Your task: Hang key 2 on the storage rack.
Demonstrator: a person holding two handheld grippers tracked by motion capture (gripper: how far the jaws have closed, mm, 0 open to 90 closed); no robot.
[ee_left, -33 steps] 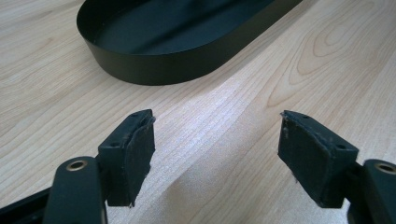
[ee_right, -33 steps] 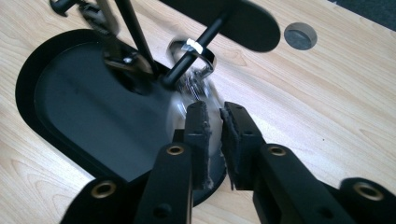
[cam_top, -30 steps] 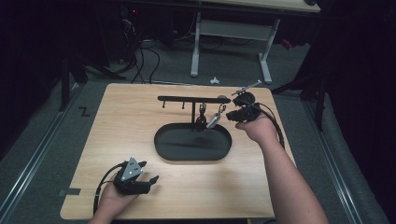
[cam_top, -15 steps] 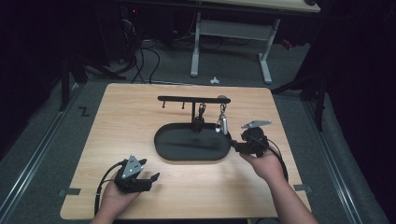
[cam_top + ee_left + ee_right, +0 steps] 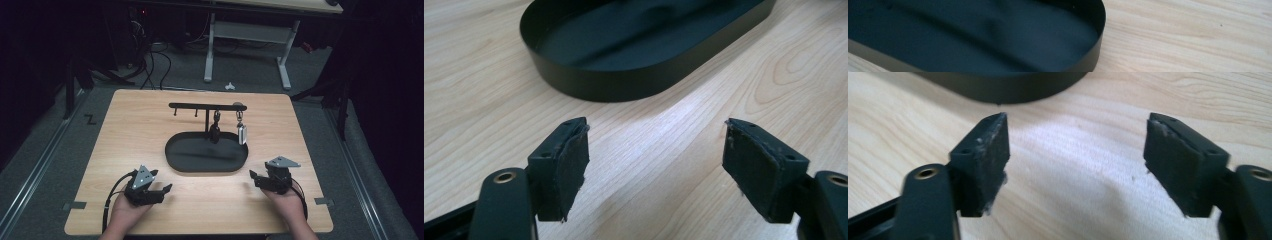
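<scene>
wood table (image 5: 150, 135), dark rm, blk tray (image 5: 180, 162)

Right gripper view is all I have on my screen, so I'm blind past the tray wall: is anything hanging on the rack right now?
Observer: Yes. From the high view, a silver keychain hangs from the rack, over the black tray's right end.
Operator: Anything else up there?
Observer: A dark keychain hangs next to the rack's post.
Operator: Where's the other hand?
Observer: The left gripper rests near the table's front left, jaws open and empty.
Operator: And mine?
Observer: The right gripper sits front right, just off the tray, jaws having just opened, nothing between them.
</scene>
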